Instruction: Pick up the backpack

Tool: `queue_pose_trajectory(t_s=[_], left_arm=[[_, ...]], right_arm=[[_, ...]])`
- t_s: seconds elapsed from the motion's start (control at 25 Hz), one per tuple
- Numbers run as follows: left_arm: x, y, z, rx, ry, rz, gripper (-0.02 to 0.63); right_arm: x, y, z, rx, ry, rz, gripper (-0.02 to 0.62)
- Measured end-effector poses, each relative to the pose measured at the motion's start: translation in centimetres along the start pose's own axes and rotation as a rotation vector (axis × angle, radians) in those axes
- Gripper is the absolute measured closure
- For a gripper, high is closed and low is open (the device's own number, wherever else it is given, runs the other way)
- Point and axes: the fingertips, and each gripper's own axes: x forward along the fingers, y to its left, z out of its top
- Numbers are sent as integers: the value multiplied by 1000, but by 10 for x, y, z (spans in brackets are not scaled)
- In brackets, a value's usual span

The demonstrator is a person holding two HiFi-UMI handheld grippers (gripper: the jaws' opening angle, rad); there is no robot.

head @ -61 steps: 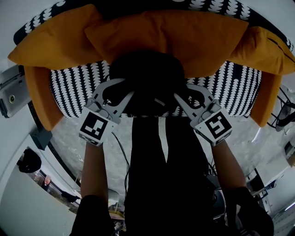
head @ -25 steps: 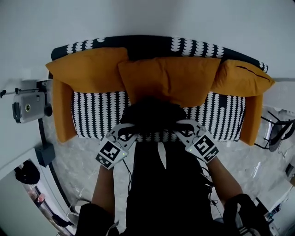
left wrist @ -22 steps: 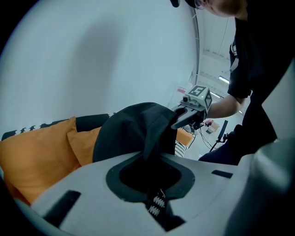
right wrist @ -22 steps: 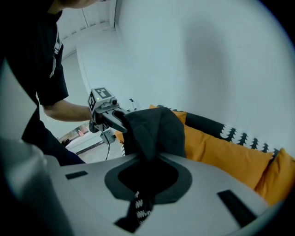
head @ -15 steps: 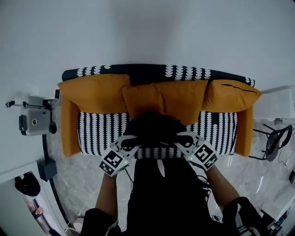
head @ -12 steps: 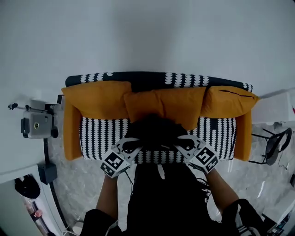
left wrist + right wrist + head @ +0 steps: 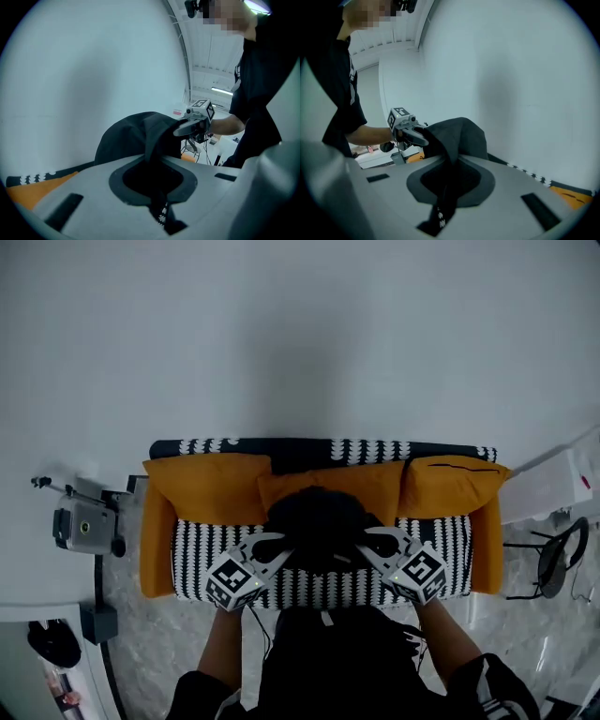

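Camera: a grey camera (image 7: 84, 529) on a stand stood at far left, just beside the sofa's orange arm.
Sofa: the black-and-white striped sofa (image 7: 197, 563) sat against a pale wall (image 7: 300, 334), with orange cushions (image 7: 202, 488) lined along its back.
Left gripper: the left gripper (image 7: 275, 545) had just been closing its jaws, which pinched the black left strap (image 7: 157, 150) running between them.
Backpack: the black backpack (image 7: 319, 521) was held between the two grippers, over the seat and in front of the middle cushion. Whether it touched the seat could not be told.
Right gripper: the right gripper (image 7: 370, 540) had its jaws clamped on the right strap (image 7: 447, 187).
Chair: a dark chair (image 7: 553, 559) stood at far right, beyond the sofa's other arm.
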Motion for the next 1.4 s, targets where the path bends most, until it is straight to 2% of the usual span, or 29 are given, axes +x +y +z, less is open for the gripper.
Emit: queue_pose_trajectory(t_s=[0.16,0.72,1.24,1.4], left_arm=[[-4,3,25,37,-44,-6,569],[-8,5,143,151,-224,-1,569],[-15,-2,240,271,-328,-26,571],[-20,-10,267,304,-361,-31,571]], right_arm=[[-10,-8,24,-9,-40,-34,558],[-60,-28,125,-61,-273,-124,561],[-107,-39,206,-127,-455,-145,563],[-125,-36,226,-181,-487,-153,563]])
